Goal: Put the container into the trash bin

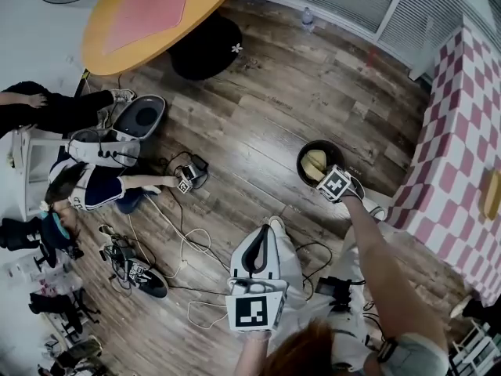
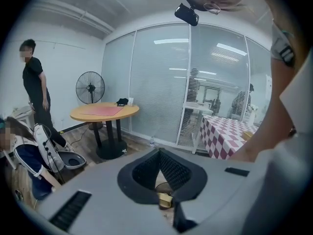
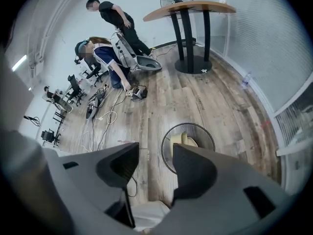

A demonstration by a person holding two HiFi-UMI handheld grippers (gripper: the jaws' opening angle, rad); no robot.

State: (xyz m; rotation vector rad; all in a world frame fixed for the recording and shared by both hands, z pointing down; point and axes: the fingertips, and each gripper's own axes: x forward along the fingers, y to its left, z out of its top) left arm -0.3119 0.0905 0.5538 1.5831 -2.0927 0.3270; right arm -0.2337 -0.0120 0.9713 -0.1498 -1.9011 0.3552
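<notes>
A black round trash bin [image 1: 300,161] stands on the wooden floor beside the checkered table. A pale yellow container [image 1: 313,163] lies inside it, and the right gripper view shows the container [image 3: 183,140] low in the bin [image 3: 206,134]. My right gripper [image 1: 329,177] hangs just over the bin's near rim. Its jaws point down and stand open [image 3: 155,151] with nothing between them. My left gripper [image 1: 270,227] is held nearer my body, aimed toward the bin. Its tips meet [image 2: 159,152] and grip nothing. Through the gap below those tips I glimpse the bin [image 2: 157,186].
A table with a pink and white checkered cloth [image 1: 462,155] fills the right side. A round orange table [image 1: 149,14] on a black foot stands at the back. A person [image 1: 94,182] crouches at the left among floor cables [image 1: 184,245] and a grey seat [image 1: 145,116]. A water bottle [image 1: 308,18] stands by the blinds.
</notes>
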